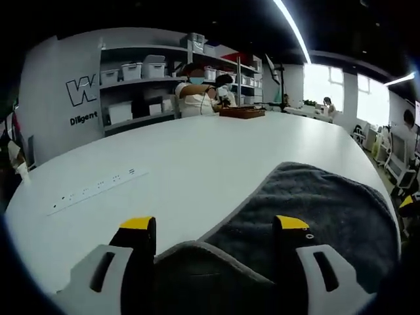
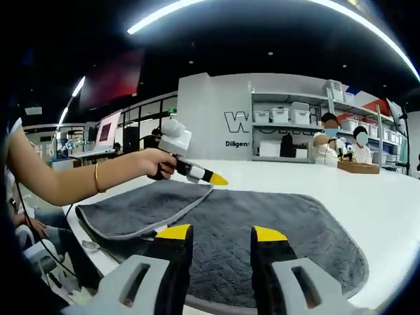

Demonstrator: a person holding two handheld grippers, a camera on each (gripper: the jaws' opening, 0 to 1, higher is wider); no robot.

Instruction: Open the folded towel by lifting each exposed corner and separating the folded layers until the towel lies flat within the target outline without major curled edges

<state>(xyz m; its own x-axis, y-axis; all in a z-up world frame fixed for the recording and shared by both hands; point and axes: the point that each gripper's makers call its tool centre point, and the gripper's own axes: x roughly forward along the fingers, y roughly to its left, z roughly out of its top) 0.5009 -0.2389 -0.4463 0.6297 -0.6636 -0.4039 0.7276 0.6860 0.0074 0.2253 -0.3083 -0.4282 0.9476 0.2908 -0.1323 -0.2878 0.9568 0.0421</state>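
1. Towel (image 2: 262,230): a dark grey one lies spread on the white table (image 1: 197,164). In the right gripper view its near-left part is folded over onto itself, making a raised flap with a lighter hem along the edge.
2. Left gripper (image 1: 213,226): in its own view the two yellow-tipped jaws stand spread apart, low over the table. A curved edge of the towel runs between them; whether they touch the cloth I cannot tell.
3. In the right gripper view that same left gripper (image 2: 209,177) comes in from the left, held in a person's hand (image 2: 152,162) with a gold bangle (image 2: 97,177) on the wrist. Its yellow tip sits just at the far edge of the folded flap.
4. Right gripper (image 2: 222,233): its jaws are spread too, with bare towel between the tips. It hovers over the near edge of the cloth and pinches nothing.
5. Behind the table stand shelves (image 1: 144,85) with white bins, and people sit at the far end beside a brown tray (image 1: 241,112).
6. A white power strip (image 1: 98,189) lies flat on the table, well apart from the towel.
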